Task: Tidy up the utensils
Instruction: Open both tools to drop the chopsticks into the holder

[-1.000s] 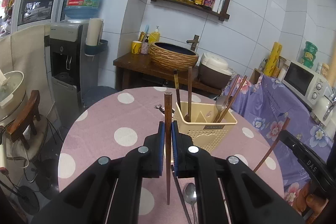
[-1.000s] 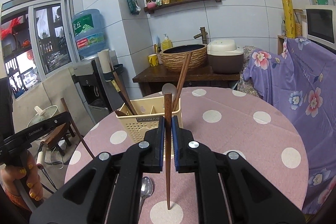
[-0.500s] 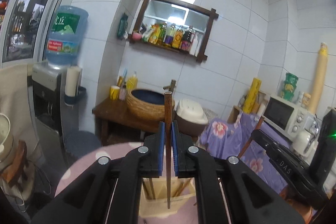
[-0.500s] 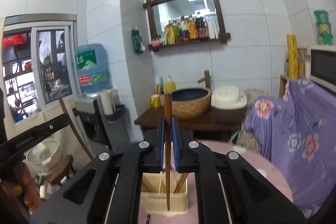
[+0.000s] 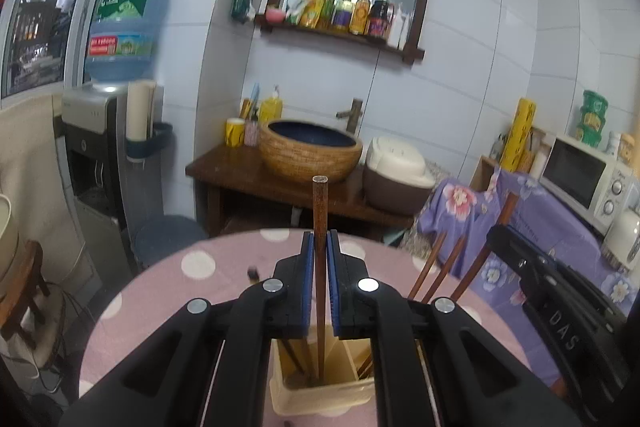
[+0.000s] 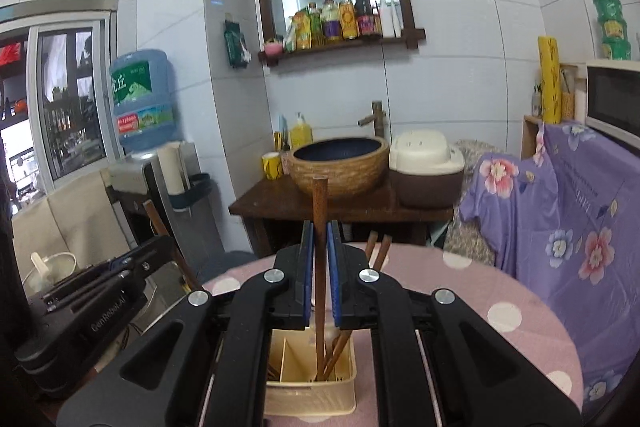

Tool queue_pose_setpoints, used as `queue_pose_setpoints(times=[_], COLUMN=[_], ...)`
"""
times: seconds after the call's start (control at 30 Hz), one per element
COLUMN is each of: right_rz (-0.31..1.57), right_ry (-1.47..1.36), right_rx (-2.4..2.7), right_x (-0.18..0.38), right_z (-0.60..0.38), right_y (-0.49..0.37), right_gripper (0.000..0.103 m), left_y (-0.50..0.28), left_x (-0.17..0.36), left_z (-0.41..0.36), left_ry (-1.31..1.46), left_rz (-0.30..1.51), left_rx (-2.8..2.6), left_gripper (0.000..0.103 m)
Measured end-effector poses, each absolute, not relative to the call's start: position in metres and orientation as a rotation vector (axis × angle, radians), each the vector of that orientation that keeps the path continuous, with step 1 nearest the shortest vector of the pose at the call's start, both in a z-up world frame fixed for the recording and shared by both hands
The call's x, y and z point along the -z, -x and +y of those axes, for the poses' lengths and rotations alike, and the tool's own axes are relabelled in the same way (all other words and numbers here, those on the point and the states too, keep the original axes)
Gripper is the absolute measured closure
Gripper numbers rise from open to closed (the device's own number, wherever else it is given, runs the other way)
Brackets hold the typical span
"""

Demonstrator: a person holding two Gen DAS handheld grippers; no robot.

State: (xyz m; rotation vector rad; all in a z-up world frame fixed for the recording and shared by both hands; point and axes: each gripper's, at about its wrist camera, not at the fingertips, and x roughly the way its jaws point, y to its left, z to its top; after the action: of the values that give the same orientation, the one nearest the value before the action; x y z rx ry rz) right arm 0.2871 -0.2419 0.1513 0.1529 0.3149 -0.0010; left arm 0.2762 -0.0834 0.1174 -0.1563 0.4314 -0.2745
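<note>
At the bottom centre of the left wrist view, a dark wooden chopstick (image 5: pixel 320 267) is clamped upright in the left gripper (image 5: pixel 320 259), its lower end inside a cream utensil basket (image 5: pixel 320 393) on the polka-dot bench (image 5: pixel 168 287). In the right wrist view, a second chopstick (image 6: pixel 319 267) is pinched likewise by the right gripper (image 6: pixel 319 255), above the same basket. Farther back, a woven basin (image 6: pixel 339 165) is seen.

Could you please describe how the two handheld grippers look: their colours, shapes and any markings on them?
Both the left gripper and the right gripper have matte black bodies with two long forked linkages, round silver pivot bolts, and thin blue pads lining the flat fingers. Seen from the other camera, the left one's side reads "GenRobot.AI" and the right one's reads "DAS". No cables or sleeves are visible.
</note>
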Motion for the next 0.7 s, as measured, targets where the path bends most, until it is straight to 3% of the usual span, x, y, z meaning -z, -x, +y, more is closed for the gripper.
queue_pose_setpoints(times=[0.43,0.5,0.57,0.6,0.63,0.7], right_rz=[0.395,0.387,0.370,0.355,0.338,0.329], right_ry=[-0.195,-0.195,-0.202,-0.211,-0.219,-0.206], right_rx=[-0.003,-0.010,-0.007,-0.009,-0.010,-0.006], right_x=[-0.102,-0.103,-0.104,-0.104,-0.104,-0.102], right_z=[-0.247,-0.247,-0.249,-0.250,-0.251,-0.249], right_y=[-0.296,-0.292,-0.284,-0.277,-0.270,-0.255], right_gripper=[0.095,0.090,0.071,0.054,0.050,0.050], left_y=[-0.272,-0.265,-0.253,-0.246,-0.239,-0.221], left_x=[-0.083,-0.087,-0.091,-0.092,-0.093,-0.090], left_z=[-0.080,-0.077,-0.072,-0.067,-0.063,-0.051], left_ry=[0.149,0.143,0.138,0.141,0.146,0.155], left_rz=[0.522,0.509,0.491,0.478,0.464,0.429], left_rx=[0.306,0.313,0.324,0.324,0.322,0.298], left_gripper=[0.095,0.095,0.087,0.071,0.051,0.038])
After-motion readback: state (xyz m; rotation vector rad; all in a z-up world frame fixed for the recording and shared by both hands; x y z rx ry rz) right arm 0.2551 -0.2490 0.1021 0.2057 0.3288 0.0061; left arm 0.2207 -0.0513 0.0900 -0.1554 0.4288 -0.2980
